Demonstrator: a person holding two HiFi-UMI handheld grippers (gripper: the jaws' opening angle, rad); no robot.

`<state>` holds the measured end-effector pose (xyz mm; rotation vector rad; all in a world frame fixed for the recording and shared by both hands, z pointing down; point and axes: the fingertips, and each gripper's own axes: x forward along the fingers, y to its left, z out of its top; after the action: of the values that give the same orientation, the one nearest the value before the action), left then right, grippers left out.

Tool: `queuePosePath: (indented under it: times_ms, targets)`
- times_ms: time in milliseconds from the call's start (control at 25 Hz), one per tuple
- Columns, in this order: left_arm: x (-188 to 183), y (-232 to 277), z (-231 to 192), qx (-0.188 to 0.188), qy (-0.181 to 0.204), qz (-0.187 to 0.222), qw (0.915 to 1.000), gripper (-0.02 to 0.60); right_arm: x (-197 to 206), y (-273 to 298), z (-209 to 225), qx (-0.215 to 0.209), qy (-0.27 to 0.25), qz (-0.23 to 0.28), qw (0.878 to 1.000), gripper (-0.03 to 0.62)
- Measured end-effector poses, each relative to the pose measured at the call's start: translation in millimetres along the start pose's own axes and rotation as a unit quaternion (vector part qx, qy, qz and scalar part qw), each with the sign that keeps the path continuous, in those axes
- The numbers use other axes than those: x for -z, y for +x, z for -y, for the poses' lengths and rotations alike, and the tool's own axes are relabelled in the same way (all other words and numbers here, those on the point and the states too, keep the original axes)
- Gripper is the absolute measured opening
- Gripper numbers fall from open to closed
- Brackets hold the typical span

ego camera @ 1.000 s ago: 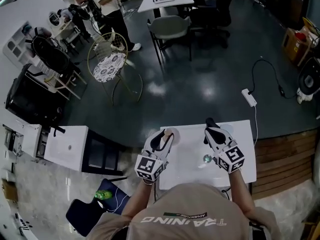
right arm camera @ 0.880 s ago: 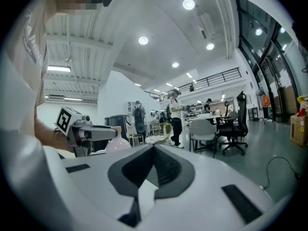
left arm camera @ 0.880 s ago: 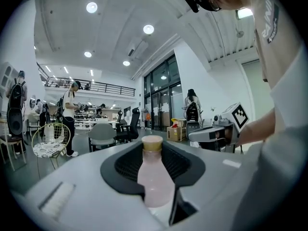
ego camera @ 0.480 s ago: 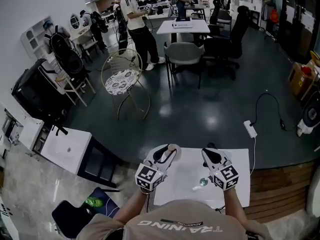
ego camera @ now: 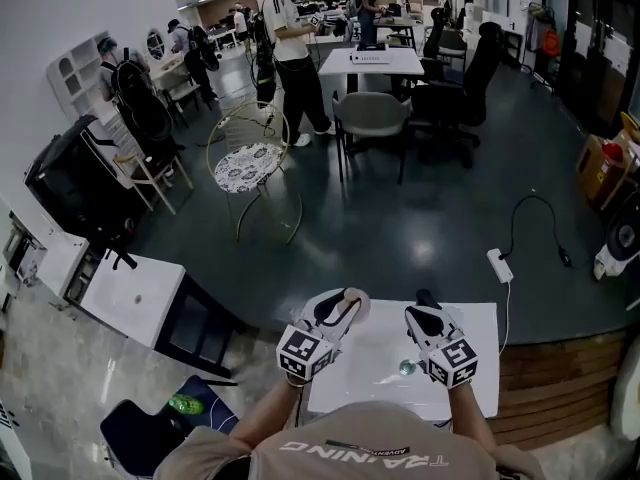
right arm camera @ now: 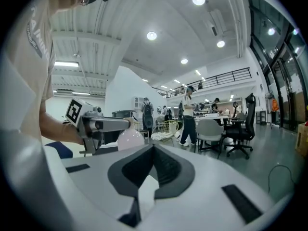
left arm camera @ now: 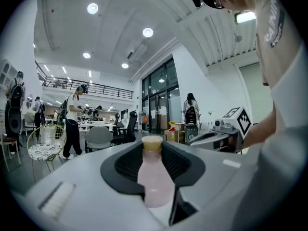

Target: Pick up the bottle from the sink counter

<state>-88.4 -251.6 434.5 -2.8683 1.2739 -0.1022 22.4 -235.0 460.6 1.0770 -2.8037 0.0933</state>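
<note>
Bottle (left arm camera: 155,179), pale pink with a tan cap (left arm camera: 152,143), is clamped between the dark pads of my left gripper (ego camera: 343,306), its cap end pointing away from the camera in the left gripper view. From the head view it sits over the far left corner of the white bench (ego camera: 480,360); I cannot tell whether it touches the surface. My right gripper (ego camera: 424,306) hangs over the bench near the left one, jaws pressed together with nothing between them
</note>
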Motion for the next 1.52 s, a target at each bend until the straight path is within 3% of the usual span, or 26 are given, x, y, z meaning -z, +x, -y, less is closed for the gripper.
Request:
queuePosePath:
  times_ms: [360,1240,1520]
  targets:
    - [-1.3,-2.2,12.1,0.018,0.001,-0.005,0.9998,0.127,1.8,-1.7,-11.2,-0.005,0.007,-0.002,1.000,0.008]
    - [0.0,-6.1,6.2,-0.024,-0.006,-0.003,0.9997,0.127,-1.0,-6.5,4.5,-0.006,0.023,0.007,1.000,0.008]
    - [1.5,-13.7,5.6,-0.026,-0.010,0.001,0.9996,0.127,3.5,-10.1,5.5,0.011,0.034,0.019,0.999,0.007]
